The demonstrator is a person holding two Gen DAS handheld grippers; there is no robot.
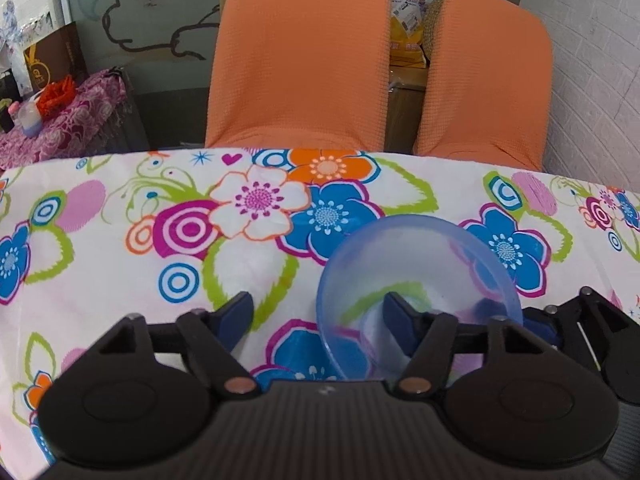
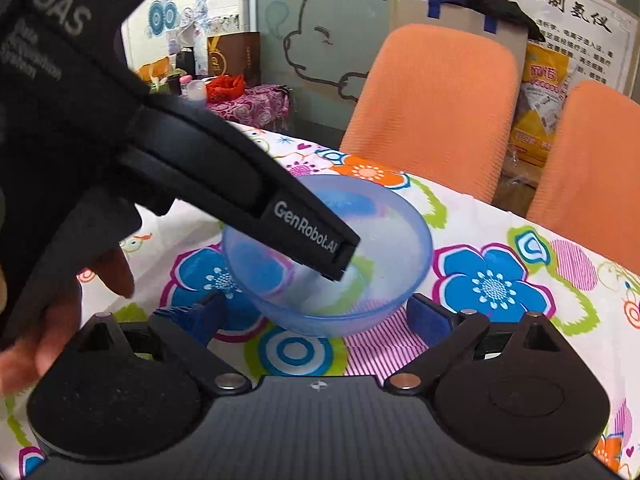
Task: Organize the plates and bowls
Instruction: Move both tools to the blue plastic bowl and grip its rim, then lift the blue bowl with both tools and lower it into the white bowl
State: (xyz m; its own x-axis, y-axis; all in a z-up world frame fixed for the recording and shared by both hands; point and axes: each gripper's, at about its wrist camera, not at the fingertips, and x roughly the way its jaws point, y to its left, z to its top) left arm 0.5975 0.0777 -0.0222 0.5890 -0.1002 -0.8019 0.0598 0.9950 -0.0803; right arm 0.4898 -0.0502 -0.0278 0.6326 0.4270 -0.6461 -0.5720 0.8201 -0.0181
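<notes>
- the blue translucent bowl (image 1: 416,280) sits on the table's flowered cloth (image 1: 120,264) toward the far edge, in front of the two orange chairs (image 1: 300,60), with no plates in sight in either view.
- the left gripper (image 1: 318,314) is spread: its right-hand fingertip (image 1: 400,312) is inside the bowl, seen through the wall, and the other one is outside on the cloth, so the near wall lies between them, not yet pinched.
- the right gripper (image 2: 316,314) is also spread, just short of the bowl's near side, its two blue pads (image 2: 426,322) flanking the base and holding nothing.
- the step in hand looks like taking the bowl by its wall; i would squeeze the left one slowly and squarely on the rim, since thin plastic may flex or skid away.
- keep the right gripper low beside the base as a stop, but do not close both on the same side, because the two tools already crowd each other.
- lift level once the grip is firm; the cloth could drag and wrinkle if the bowl is slid.
</notes>
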